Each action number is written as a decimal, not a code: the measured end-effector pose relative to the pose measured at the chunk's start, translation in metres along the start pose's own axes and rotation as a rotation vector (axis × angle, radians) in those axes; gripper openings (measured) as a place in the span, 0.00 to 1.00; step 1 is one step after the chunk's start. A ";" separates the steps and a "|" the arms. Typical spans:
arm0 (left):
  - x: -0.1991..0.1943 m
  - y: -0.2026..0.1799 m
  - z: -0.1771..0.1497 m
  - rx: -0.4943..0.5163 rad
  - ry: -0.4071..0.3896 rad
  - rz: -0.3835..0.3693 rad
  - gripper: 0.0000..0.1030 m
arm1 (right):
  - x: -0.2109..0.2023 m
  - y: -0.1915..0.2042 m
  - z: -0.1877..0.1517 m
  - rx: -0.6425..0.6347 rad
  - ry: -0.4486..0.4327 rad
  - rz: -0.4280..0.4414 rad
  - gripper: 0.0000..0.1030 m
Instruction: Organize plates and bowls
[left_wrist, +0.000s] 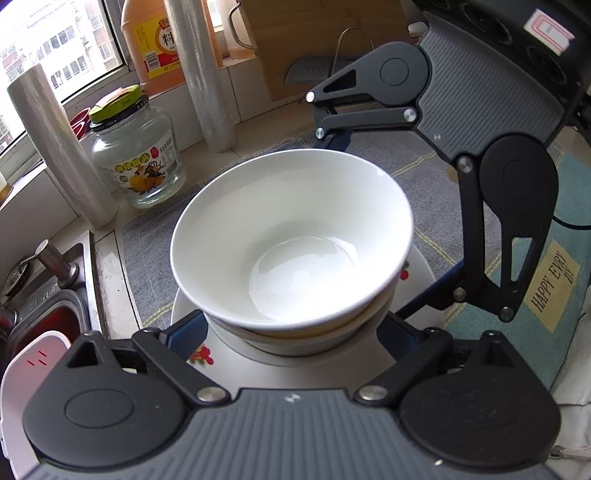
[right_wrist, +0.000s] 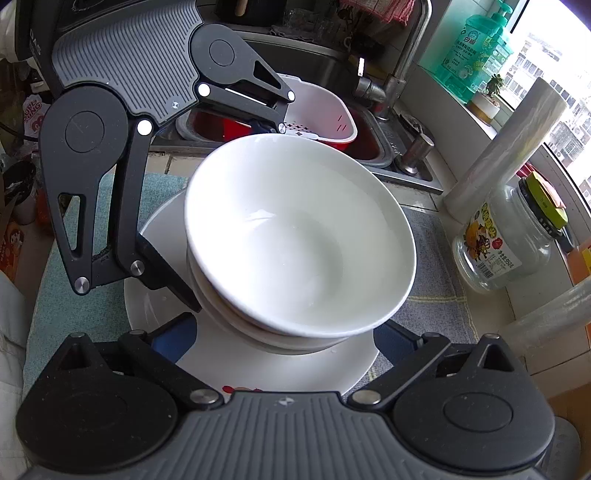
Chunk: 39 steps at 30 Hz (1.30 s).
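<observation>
Fingertips of both grippers were mostly hidden behind the glossy white ceramic bowl (left_wrist: 291, 236), which sat mouth-up, tilted, nested in a stack of probably two more bowls (left_wrist: 295, 338) on a white fruit-print plate (left_wrist: 221, 363) over the grey-blue cloth mat (left_wrist: 424, 166). Left gripper (left_wrist: 291, 332) and right gripper (right_wrist: 284, 336) had jaws spread wide either side of the stack, no pads pressing.

An empty white bowl (left_wrist: 291, 236) sits tilted atop nested bowls (left_wrist: 306, 336), its rim dipping toward 5 o'clock, all resting on a fruit-patterned white plate (left_wrist: 207, 350).
</observation>
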<state>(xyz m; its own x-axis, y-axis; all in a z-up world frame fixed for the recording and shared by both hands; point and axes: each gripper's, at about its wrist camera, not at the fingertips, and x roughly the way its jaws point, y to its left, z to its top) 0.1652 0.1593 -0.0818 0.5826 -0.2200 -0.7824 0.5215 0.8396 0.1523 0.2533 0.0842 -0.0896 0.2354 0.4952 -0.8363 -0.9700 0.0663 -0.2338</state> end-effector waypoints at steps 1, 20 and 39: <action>0.000 -0.001 0.000 0.002 0.002 0.008 0.95 | 0.000 0.001 0.000 0.003 0.003 -0.003 1.00; -0.056 -0.036 -0.032 -0.339 -0.179 0.239 0.99 | -0.043 0.044 -0.035 0.362 0.017 -0.211 1.00; -0.152 -0.124 -0.028 -0.654 -0.155 0.410 0.99 | -0.153 0.123 -0.052 1.060 -0.074 -0.526 1.00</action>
<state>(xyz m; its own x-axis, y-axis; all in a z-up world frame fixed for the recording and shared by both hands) -0.0055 0.1026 0.0011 0.7545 0.1444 -0.6403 -0.1991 0.9799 -0.0135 0.1014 -0.0281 -0.0162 0.6503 0.2392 -0.7210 -0.3293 0.9441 0.0162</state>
